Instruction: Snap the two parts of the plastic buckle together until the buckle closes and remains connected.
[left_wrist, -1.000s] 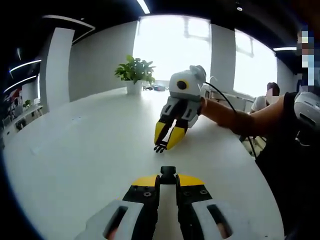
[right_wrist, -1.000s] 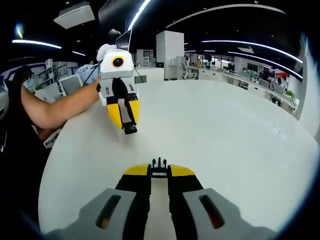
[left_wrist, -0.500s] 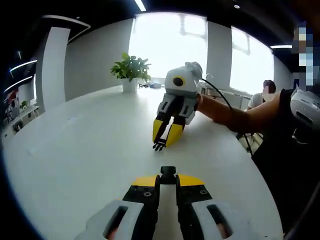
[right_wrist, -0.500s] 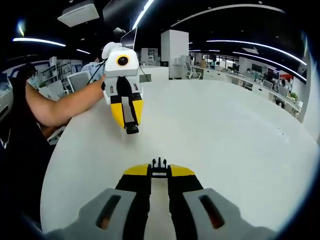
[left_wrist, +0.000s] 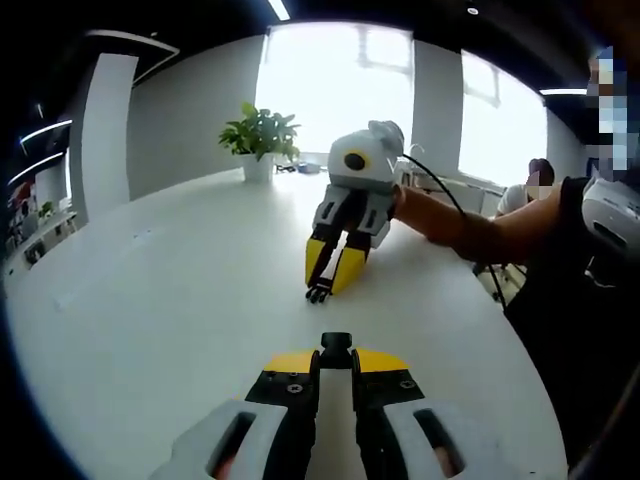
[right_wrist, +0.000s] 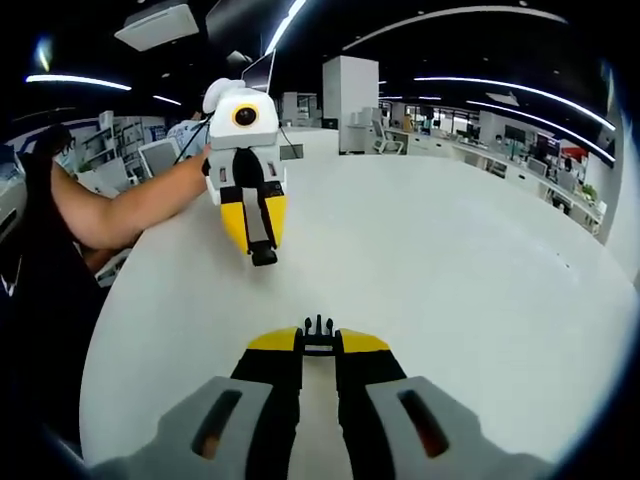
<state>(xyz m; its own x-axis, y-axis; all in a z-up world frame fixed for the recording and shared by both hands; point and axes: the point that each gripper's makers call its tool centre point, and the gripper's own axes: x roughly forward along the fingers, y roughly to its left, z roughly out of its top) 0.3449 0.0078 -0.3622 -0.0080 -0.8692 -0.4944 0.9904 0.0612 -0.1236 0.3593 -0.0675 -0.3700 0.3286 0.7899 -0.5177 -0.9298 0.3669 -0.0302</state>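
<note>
My left gripper (left_wrist: 336, 358) is shut on the black socket half of the buckle (left_wrist: 336, 344), which pokes out past its yellow tips. Facing it over the white table (left_wrist: 170, 300) is my right gripper (left_wrist: 328, 285), tilted down and shut on the pronged half (left_wrist: 318, 294). The right gripper view has my right gripper (right_wrist: 318, 340) at the bottom with the pronged half (right_wrist: 318, 327) between its tips. My left gripper (right_wrist: 262, 250) hangs above the table (right_wrist: 460, 260) there, holding the socket half (right_wrist: 264, 257). The two halves are apart.
A potted plant (left_wrist: 262, 140) stands at the table's far edge by bright windows. A person's forearm (left_wrist: 470, 235) reaches in from the right, and another person (left_wrist: 540, 185) sits behind. Desks and monitors (right_wrist: 150, 155) lie beyond the table.
The right gripper has drifted slightly left and a little closer in the left gripper view. Both halves stay gripped and apart.
</note>
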